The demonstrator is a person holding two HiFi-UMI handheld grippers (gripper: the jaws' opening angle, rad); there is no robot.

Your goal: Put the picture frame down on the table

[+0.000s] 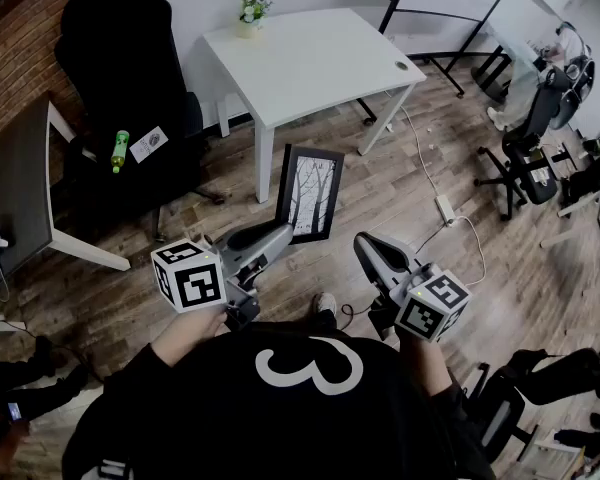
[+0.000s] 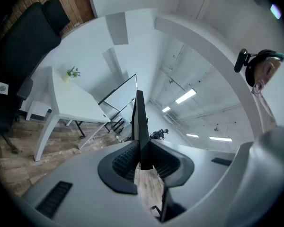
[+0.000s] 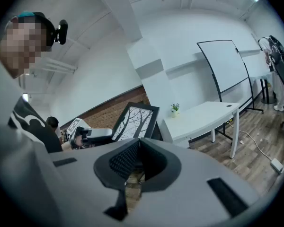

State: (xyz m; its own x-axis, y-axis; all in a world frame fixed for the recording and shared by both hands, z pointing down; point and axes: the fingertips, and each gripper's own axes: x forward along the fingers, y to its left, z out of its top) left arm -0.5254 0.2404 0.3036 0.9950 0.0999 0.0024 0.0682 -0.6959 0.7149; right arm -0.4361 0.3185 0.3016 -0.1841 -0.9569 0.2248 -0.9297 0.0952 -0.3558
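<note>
Your left gripper (image 1: 278, 234) is clamped on the picture frame (image 1: 310, 193). Its own view shows the two jaws pressed onto the frame's thin black edge, seen edge-on, and the head view places that grip low on the frame's left side. Your right gripper (image 1: 366, 245) carries nothing: in its own view the jaws meet with no object between them (the frame appears only beyond them, well clear).

The frame hangs upright in the air over the wooden floor (image 1: 410, 198), just short of the near corner of the white table (image 1: 310, 63), and no part of it touches the tabletop. So the pick-up looks done and the placing itself is not yet begun. You would need to carry the frame over the table, lower it until it rests there, then let go. The only thing on the tabletop is a small potted plant (image 1: 251, 12) at the far corner, well apart from where you would likely set down.

For writing, there is little to read. Your black shirt bears a large white numeral 3 (image 1: 308, 365). The cubes on both grippers carry square black-and-white markers, not text. A card (image 1: 148, 143) lies beside a green bottle (image 1: 120, 150) on the black chair (image 1: 120, 58), and its print is too small to make out. The frame shows bare trees and no lettering
</note>
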